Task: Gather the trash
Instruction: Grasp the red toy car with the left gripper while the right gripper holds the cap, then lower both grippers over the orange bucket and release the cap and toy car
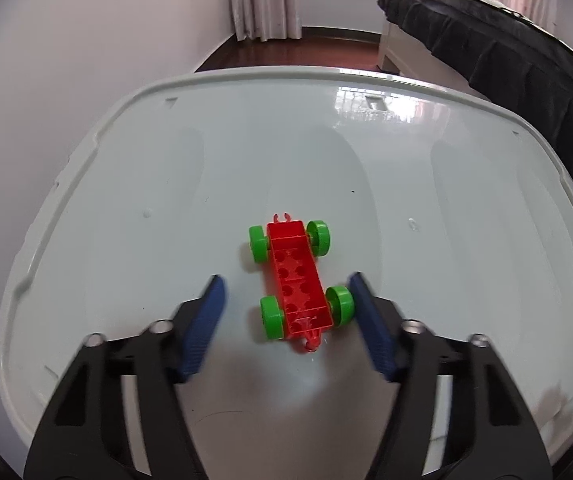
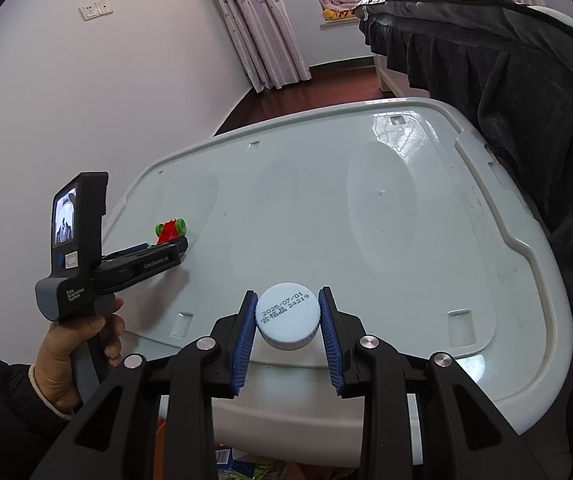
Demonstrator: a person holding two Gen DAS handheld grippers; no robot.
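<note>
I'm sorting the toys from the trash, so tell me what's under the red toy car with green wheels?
The red toy car sits straight on the pale plastic lid, between the left gripper's fingers. Nothing else shows beneath it. What lies under the lid is hidden.

Readable text appears in the right wrist view only.

Bottle cap (image 2: 288, 317), pale blue, top face: printed dark in two slanted lines. Upper line "2025/07/01". Lower line starts with a few small characters too fine to read, then "24219".

Left claw (image 2: 166, 245), to the left of the cap: white lettering along the side of its black arm reads "GenRobot.AI".

Handle of that same device (image 2: 71, 293), left of the cap: small white lettering in three short lines, "Data Acquisition System". A small white sticker above it on the body; its print is too small to read.

Left wrist view: no legible text.
</note>
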